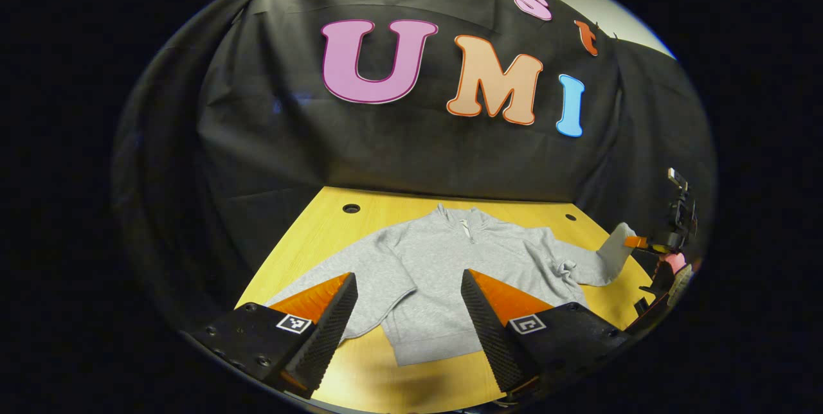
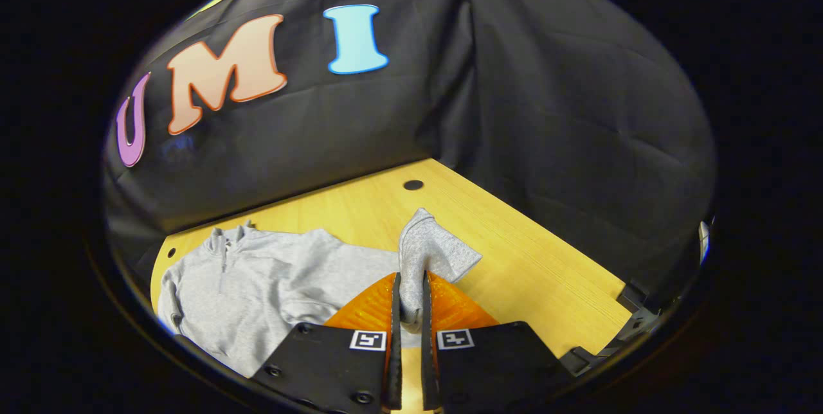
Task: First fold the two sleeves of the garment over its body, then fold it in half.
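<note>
A grey zip-neck sweatshirt (image 1: pixel 443 260) lies flat on the wooden table (image 1: pixel 360 208), collar toward the back wall. In the left gripper view my left gripper (image 1: pixel 408 282) hangs open above its lower half, near the sleeve (image 1: pixel 321 272) that lies along the table's left side. The other sleeve (image 1: pixel 595 260) stretches to the right, and its cuff is pinched and lifted by the right gripper (image 1: pixel 633 242) at the far right. In the right gripper view my right gripper (image 2: pixel 410 282) is shut on that cuff (image 2: pixel 427 247), which stands up from between the fingers; the sweatshirt's body (image 2: pixel 257 285) lies to the left.
Round holes (image 1: pixel 351 208) sit in the tabletop near the back corners. The black cloth wall closes the table at the back and on both sides. Bare wood (image 2: pixel 533 260) lies right of the cuff, out to the table's edge.
</note>
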Tool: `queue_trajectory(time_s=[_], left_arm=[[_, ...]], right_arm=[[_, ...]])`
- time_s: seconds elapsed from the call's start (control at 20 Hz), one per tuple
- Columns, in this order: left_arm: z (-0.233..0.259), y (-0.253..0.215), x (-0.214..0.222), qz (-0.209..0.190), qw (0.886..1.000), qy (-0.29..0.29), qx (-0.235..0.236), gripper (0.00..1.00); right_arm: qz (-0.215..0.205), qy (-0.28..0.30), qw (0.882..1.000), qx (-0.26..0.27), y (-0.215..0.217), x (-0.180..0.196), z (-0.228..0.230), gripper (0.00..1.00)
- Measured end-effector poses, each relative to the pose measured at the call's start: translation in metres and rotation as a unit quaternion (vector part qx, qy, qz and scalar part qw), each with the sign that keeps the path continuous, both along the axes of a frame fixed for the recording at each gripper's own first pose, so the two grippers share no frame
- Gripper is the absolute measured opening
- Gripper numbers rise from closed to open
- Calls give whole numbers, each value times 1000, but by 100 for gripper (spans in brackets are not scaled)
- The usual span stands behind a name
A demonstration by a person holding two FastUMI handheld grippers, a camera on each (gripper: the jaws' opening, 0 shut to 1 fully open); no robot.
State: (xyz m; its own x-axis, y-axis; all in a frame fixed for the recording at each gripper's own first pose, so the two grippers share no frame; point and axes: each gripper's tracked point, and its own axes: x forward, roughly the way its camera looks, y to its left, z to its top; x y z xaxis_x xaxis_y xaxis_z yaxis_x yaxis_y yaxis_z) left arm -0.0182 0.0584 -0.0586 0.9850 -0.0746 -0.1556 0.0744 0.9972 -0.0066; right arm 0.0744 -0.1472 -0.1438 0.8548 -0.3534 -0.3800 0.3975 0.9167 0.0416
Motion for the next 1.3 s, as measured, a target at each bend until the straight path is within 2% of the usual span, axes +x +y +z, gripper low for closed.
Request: queue_trajectory(time_s=[0.2, 0.4, 0.6, 0.75, 1.0, 1.2, 1.3], left_arm=[[-5, 33, -5, 6, 1000, 2, -4, 95], [-9, 65, -11, 23, 1000, 1, -4, 95], [-20, 93, -19, 44, 999, 6, -7, 95], [-30, 112, -25, 63, 998, 15, -9, 95], [-52, 143, -38, 105, 994, 33, -20, 95], [-76, 165, -49, 143, 988, 48, -33, 95], [-90, 177, -57, 165, 984, 55, -37, 94]], right_arm=[[52, -26, 998, -10, 77, 31, 27, 14], [91, -49, 995, 6, 149, 57, 46, 14], [147, -78, 985, 47, 227, 78, 60, 14], [215, -96, 968, 90, 299, 90, 67, 14], [319, -95, 928, 167, 416, 93, 58, 14], [387, -63, 895, 214, 497, 89, 26, 14], [406, -34, 883, 234, 525, 83, -6, 14]])
